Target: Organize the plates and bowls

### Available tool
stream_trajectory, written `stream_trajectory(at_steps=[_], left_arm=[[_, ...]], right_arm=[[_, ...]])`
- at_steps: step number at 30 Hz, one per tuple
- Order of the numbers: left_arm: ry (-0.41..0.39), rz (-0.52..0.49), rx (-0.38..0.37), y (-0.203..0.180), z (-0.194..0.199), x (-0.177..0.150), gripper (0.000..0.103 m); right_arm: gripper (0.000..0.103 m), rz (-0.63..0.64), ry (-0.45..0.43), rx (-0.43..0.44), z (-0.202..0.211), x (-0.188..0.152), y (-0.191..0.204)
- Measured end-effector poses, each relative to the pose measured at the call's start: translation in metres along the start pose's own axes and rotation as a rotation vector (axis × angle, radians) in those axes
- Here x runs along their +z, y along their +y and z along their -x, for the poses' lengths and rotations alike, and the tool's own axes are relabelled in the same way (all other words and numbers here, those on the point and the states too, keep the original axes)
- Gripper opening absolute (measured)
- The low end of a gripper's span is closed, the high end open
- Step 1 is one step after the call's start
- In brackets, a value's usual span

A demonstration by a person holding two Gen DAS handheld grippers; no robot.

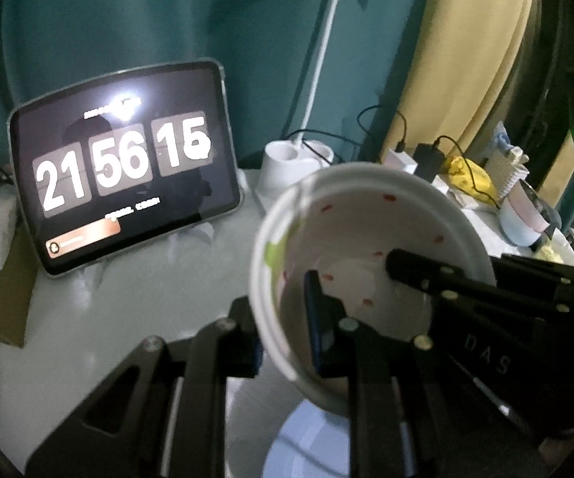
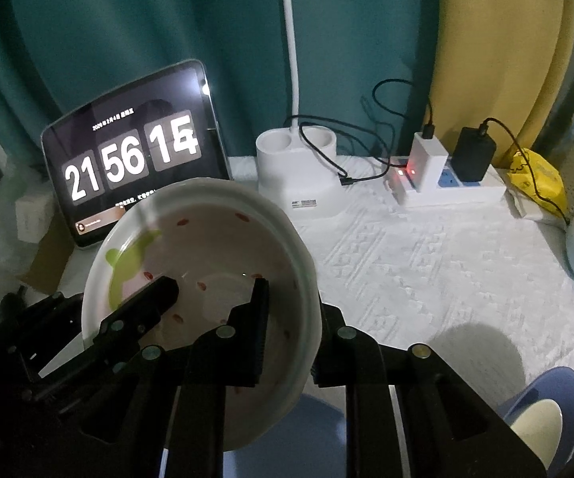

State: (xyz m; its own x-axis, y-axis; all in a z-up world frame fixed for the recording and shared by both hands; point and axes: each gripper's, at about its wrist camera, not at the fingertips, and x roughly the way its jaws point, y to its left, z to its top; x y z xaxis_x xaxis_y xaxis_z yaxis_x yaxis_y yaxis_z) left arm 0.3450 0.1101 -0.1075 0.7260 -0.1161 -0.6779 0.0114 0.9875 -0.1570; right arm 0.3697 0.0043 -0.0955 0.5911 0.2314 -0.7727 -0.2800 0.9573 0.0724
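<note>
I hold the white bowl (image 2: 207,279) in the air in front of the tablet clock (image 2: 131,159), my left gripper (image 1: 283,318) and right gripper (image 2: 287,318) each clamped on opposite rims. Glazed ceramic: stiff, slippery, breakable, so I grip the rim.

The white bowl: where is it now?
The bowl is off the table, pinched at opposite rims by both tongs, in front of the tablet, left of the lamp base.
</note>
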Motion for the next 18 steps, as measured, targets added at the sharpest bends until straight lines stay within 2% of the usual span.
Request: stream_trajectory(at_steps=[18], left_arm=[[-0.042,-0.045,0.000,-0.043,0.040,-0.008,0.017]], right_arm=[[0.018,-0.036,-0.059,0.012,0.052,-0.020,-0.026]])
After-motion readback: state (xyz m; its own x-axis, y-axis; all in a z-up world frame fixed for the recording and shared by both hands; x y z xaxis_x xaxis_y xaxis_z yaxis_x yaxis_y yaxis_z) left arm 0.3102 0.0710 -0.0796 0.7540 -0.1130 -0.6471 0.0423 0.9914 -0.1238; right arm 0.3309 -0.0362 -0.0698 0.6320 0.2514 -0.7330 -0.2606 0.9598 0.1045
